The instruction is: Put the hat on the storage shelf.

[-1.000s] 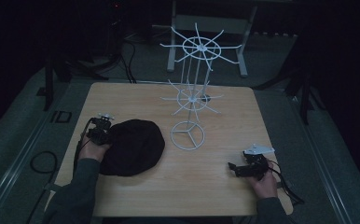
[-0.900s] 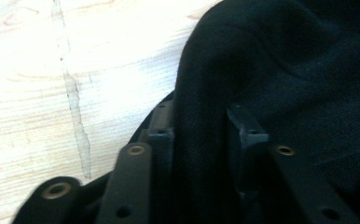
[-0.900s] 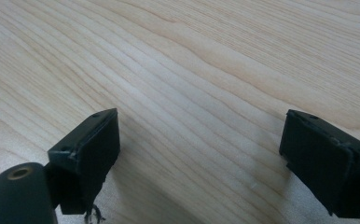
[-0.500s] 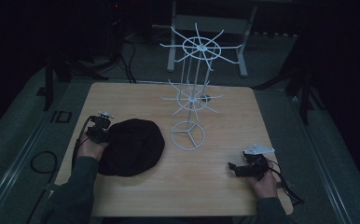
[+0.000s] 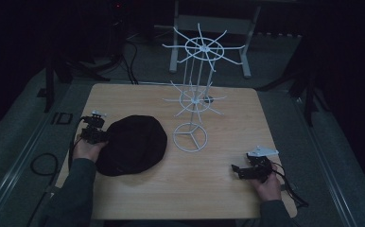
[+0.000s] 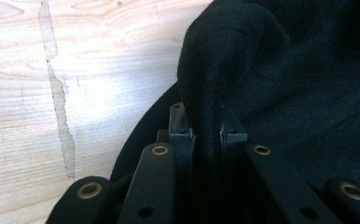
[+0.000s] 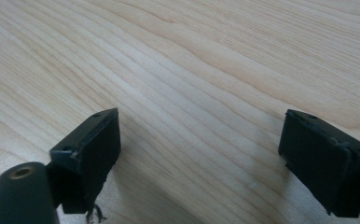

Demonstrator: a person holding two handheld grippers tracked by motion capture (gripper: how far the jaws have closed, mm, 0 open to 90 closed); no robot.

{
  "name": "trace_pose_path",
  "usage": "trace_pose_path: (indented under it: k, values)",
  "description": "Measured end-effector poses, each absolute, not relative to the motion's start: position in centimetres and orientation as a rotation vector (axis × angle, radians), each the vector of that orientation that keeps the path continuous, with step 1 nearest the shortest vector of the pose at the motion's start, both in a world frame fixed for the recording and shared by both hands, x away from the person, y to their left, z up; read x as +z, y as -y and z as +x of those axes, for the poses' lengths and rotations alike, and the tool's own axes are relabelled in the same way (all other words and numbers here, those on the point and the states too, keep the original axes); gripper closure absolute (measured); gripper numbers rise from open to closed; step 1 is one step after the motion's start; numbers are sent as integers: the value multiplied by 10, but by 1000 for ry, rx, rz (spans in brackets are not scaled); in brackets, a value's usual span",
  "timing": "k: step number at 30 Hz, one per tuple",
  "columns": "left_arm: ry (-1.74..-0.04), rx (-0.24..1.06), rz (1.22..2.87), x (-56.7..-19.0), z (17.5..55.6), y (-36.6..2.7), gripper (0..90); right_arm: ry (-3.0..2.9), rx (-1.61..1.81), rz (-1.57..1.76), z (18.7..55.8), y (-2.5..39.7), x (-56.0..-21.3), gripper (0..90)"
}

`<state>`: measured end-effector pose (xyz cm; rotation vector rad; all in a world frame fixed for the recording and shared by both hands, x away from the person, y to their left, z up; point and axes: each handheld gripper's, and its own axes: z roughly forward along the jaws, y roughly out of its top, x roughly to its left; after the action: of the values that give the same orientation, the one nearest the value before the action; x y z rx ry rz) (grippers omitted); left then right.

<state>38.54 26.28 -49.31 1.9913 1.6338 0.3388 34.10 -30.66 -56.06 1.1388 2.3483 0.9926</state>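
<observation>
A black fabric cap (image 5: 132, 144) lies on the left half of the light wooden worktop (image 5: 180, 198), just left of the ring base of a white wire display stand (image 5: 193, 101). In the left gripper view the cap (image 6: 280, 84) rises in a dark fold of cloth that runs straight between the two black jaws. The left gripper (image 5: 94, 134) sits at the cap's left edge, its jaws drawn narrow and pinching that fold; in its own view the left gripper (image 6: 205, 128) has cloth pressed against both jaw faces. The stand has two tiers of radiating wire arms on a thin pole. The right gripper (image 5: 239, 169) rests near the worktop's right front corner, well apart from the cap, and the right gripper (image 7: 199, 140) has its jaws spread wide over bare wood grain.
</observation>
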Motion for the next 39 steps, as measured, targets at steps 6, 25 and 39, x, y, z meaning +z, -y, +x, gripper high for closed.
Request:
trace_pose_path:
  k: [6,25,39]
  values:
    - [-1606,282,1901,-483,382,-271,813,-2346,993,1141,341,307,-561,133]
    - [-1515,255,1775,-454,370,-279,810,-2346,993,1142,341,307,-561,134]
    - [-1466,246,1713,-435,362,-289,809,-2346,993,1142,341,307,-561,134]
